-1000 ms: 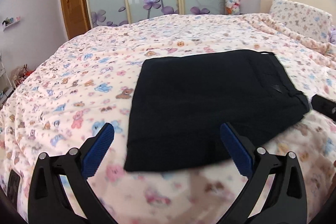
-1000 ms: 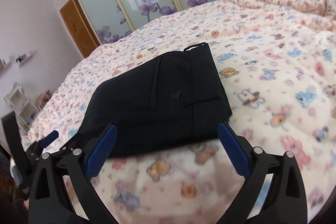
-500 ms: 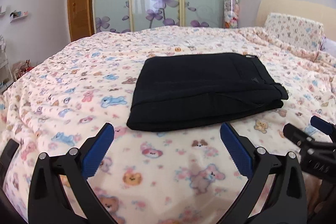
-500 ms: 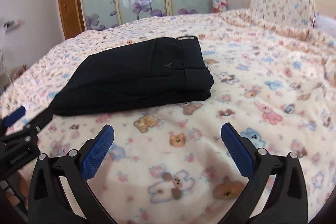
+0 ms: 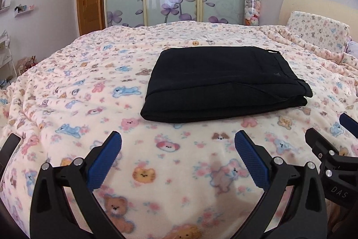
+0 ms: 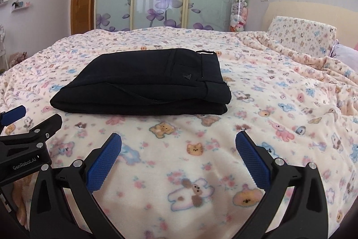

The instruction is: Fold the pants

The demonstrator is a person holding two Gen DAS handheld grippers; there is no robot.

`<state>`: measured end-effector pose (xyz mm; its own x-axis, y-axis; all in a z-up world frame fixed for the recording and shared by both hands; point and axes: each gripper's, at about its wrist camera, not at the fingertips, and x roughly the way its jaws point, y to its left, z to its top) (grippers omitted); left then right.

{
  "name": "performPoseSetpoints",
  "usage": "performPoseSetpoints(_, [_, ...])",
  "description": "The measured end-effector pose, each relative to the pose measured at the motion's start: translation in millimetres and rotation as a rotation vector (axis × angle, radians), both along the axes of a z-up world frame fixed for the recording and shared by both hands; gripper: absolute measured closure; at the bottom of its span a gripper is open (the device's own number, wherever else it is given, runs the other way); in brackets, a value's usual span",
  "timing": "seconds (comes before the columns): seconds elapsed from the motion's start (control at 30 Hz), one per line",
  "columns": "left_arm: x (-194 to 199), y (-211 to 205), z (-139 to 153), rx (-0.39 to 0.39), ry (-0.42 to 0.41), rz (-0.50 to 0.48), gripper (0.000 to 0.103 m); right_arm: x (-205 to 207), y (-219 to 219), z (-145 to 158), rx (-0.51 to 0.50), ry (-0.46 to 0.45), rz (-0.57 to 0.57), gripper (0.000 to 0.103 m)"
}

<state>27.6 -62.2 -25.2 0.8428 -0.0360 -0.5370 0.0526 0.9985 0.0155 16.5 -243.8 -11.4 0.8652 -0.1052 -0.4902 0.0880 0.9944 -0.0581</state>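
The black pants [image 5: 223,82] lie folded flat on the teddy-print blanket [image 5: 78,93], while left gripper [image 5: 179,156] and right gripper [image 6: 179,156] hover nearby, spread wide, holding nothing.

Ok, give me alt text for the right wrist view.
Folded black pants lie in a neat stack on a teddy-bear blanket, untouched. The open right gripper hovers short of them; the left gripper shows at the left edge.
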Motion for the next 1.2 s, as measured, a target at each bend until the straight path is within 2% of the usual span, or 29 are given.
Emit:
performPoseSetpoints(0.1, [0, 0, 0, -0.002, 0.002, 0.004, 0.002, 0, 0, 0, 0.006, 0.002, -0.006, 0.001])
performPoseSetpoints(0.4, [0, 18, 4, -0.075, 0.002, 0.024, 0.002, 3, -7, -3, 0.03, 0.013, -0.018, 0.001])
performPoseSetpoints(0.6, [2, 21, 4, -0.064, 0.01, 0.037, 0.002, 3, -7, -3, 0.031, 0.015, -0.02, 0.001])
performPoseSetpoints(0.73, [3, 20, 5, -0.027, 0.01, 0.053, 0.002, 4, -8, -4, 0.031, 0.021, -0.019, 0.001])
performPoseSetpoints(1.2, [2, 15, 3, -0.016, 0.011, 0.021, 0.002, 5, -8, -6, 0.03, 0.024, -0.016, 0.001])
